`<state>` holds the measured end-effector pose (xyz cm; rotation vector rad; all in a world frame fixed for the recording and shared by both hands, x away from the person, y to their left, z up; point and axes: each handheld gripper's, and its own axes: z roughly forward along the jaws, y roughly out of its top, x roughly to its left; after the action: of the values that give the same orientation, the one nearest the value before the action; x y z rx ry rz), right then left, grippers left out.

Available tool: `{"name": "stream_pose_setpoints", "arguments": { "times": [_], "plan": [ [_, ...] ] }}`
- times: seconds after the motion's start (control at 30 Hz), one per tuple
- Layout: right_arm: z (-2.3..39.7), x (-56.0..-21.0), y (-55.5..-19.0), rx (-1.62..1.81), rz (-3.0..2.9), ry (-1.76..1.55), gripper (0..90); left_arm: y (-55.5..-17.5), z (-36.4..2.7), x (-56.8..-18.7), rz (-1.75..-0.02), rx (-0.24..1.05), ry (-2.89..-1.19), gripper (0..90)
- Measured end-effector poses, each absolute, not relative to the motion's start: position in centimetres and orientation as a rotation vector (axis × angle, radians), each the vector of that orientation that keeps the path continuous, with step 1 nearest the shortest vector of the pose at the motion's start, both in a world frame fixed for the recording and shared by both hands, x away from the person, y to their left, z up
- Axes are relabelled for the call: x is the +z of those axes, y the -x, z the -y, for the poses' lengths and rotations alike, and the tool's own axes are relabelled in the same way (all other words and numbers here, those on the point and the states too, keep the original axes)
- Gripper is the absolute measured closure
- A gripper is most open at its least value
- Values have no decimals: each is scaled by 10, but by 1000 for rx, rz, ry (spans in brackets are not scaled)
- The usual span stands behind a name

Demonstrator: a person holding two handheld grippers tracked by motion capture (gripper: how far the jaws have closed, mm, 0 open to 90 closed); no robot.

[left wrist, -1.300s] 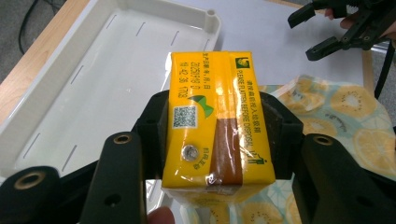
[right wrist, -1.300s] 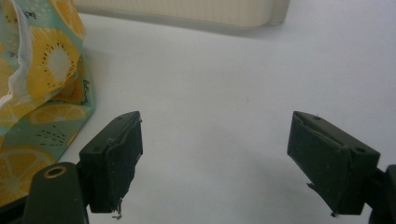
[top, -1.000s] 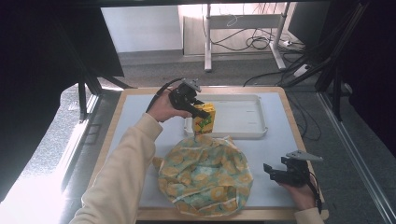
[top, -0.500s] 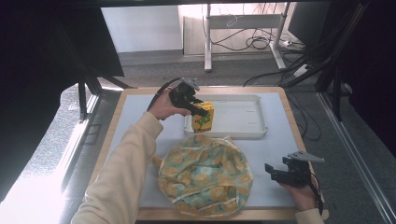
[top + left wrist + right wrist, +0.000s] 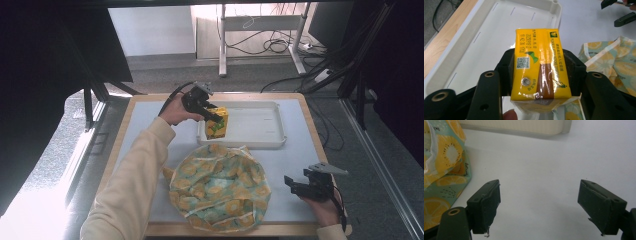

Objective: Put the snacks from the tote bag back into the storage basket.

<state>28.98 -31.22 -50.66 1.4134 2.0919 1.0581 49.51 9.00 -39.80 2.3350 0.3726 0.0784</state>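
My left gripper (image 5: 211,116) is shut on a yellow juice carton (image 5: 217,123) and holds it over the left end of the white tray (image 5: 260,125). In the left gripper view the carton (image 5: 539,67) sits clamped between the two black jaws, its printed top face toward the camera, above the tray (image 5: 486,47). A lemon-patterned cloth bag (image 5: 219,186) lies on the table in front of the tray. My right gripper (image 5: 296,186) rests open near the table's front right, just right of the bag, with nothing between its fingers (image 5: 485,205).
The grey table mat (image 5: 295,155) has wooden edges. In the right gripper view the bag (image 5: 441,170) lies to the left and the tray wall (image 5: 511,126) runs across the top. Desk legs and cables stand on the floor beyond the table.
My left gripper has carried the carton slightly right and lower over the tray's left end. The right gripper has barely moved.
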Motion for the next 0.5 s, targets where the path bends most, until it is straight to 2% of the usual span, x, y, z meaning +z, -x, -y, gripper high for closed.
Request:
{"name": "stream_pose_setpoints", "arguments": {
  "times": [0.5],
  "plan": [
    [312, -506, -289, 1060, -2092, -1414, 186, -505, -90, -410, -391, 74, -2340, 518]
  ]
}}
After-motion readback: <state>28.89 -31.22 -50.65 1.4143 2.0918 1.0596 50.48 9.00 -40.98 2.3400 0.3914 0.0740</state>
